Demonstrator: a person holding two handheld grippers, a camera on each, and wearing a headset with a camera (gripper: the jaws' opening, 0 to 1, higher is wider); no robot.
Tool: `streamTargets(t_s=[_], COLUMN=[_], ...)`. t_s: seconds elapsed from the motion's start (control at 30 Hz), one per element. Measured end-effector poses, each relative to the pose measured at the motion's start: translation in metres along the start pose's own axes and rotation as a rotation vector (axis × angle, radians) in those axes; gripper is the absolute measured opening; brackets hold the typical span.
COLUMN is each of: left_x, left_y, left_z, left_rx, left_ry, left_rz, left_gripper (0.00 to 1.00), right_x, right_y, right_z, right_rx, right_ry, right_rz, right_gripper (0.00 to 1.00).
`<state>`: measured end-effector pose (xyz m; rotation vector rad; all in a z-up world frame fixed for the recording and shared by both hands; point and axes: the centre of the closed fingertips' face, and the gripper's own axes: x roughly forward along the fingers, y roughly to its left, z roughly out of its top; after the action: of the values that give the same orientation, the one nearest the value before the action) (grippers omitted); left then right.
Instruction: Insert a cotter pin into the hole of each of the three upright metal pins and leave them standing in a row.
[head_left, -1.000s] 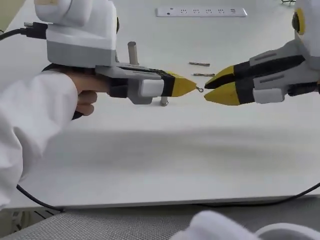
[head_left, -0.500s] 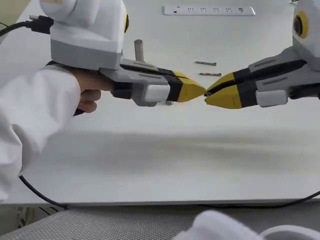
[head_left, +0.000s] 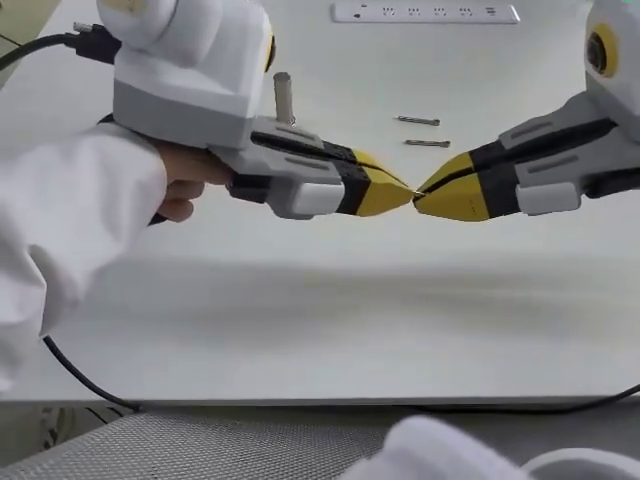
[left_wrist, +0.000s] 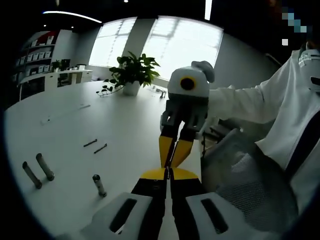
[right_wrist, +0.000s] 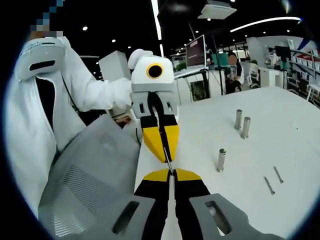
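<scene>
My left gripper (head_left: 406, 193) and my right gripper (head_left: 421, 196) meet tip to tip above the white table (head_left: 320, 300). Between them is a thin cotter pin (right_wrist: 168, 161): the left jaws are shut on one end and the right jaws are closed on the other. In the left gripper view, three upright metal pins (left_wrist: 99, 185) (left_wrist: 45, 166) (left_wrist: 29, 175) stand on the table to the left. The right gripper view has them on the right (right_wrist: 220, 160) (right_wrist: 245, 127) (right_wrist: 238, 119). One upright pin (head_left: 283, 97) rises behind the left gripper.
Two loose cotter pins (head_left: 417, 120) (head_left: 428, 143) lie flat behind the grippers. A power strip (head_left: 425, 13) sits at the table's far edge. A mesh chair (head_left: 250, 445) is at the near edge, and a potted plant (left_wrist: 132, 75) stands far off on the table.
The two grippers have come together. The right gripper was open and apart from the pin's loop; now its jaws are closed on the end sticking out of the left gripper.
</scene>
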<state>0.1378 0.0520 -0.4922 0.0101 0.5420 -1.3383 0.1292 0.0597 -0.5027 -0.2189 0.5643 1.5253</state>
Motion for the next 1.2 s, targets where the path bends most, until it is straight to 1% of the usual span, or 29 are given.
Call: streamTargets(t_s=[0.1,0.17,0.23,0.27,0.37,0.43,0.53,0.57,0.67,0.73,0.77,0.83,0.9,0.93,0.97,1.07,1.2], left_x=[0.001,0.002,0.002,0.002,0.000,0.000,-0.001,-0.002,-0.003,-0.003,-0.004,-0.004,-0.005,-0.006,-0.007,-0.008,-0.007], left_y=[0.002,0.001,0.002,0.002,0.003,0.003,0.006,0.009,0.011,0.015,0.018,0.023,0.034,0.041,0.046,0.061,0.075], left_z=[-0.003,-0.004,-0.005,-0.004,-0.004,-0.004,-0.003,-0.001,0.000,0.000,0.000,0.001,0.000,-0.002,-0.003,-0.003,-0.003], left_rx=[-0.015,0.018,0.060,0.110,0.198,0.187,0.186,0.200,0.227,0.248,0.255,0.260,0.273,0.284,0.280,0.261,0.244], left_ry=[-0.009,-0.008,-0.003,-0.011,-0.008,-0.005,-0.017,-0.024,-0.022,-0.013,-0.006,-0.009,0.001,0.019,0.027,0.016,0.011], left_rz=[0.007,0.011,0.018,0.017,0.026,0.031,0.042,0.052,0.064,0.083,0.093,0.112,0.158,0.189,0.200,0.239,0.268], left_gripper=[0.00,0.00,0.00,0.00,0.00,0.00,0.01,0.02,0.08,0.16,0.19,0.23,0.26,0.27,0.28,0.30,0.30], right_x=[0.001,0.002,0.003,0.003,0.004,0.004,0.004,0.003,0.002,0.002,0.002,0.002,0.003,0.003,0.004,0.003,0.005], right_y=[0.000,0.001,0.000,0.000,0.000,0.000,-0.003,-0.004,-0.008,-0.012,-0.014,-0.018,-0.024,-0.028,-0.032,-0.048,-0.060], right_z=[-0.001,-0.002,-0.002,-0.002,-0.002,-0.001,0.000,0.001,-0.001,-0.003,-0.004,-0.006,-0.009,-0.010,-0.011,-0.021,-0.027], right_rx=[-0.028,-0.047,-0.069,-0.078,-0.099,-0.111,-0.122,-0.118,-0.125,-0.131,-0.129,-0.125,-0.136,-0.135,-0.134,-0.158,-0.160], right_ry=[0.018,0.035,0.050,0.059,0.073,0.082,0.094,0.099,0.115,0.131,0.139,0.149,0.174,0.179,0.189,0.260,0.287], right_rz=[0.001,0.004,0.003,0.006,0.008,0.010,0.010,0.010,0.005,-0.001,-0.006,-0.012,-0.029,-0.041,-0.053,-0.103,-0.125], right_gripper=[0.00,0.00,0.00,0.00,0.00,0.00,0.00,0.00,0.00,0.00,0.00,0.00,0.00,0.00,0.00,0.00,0.00])
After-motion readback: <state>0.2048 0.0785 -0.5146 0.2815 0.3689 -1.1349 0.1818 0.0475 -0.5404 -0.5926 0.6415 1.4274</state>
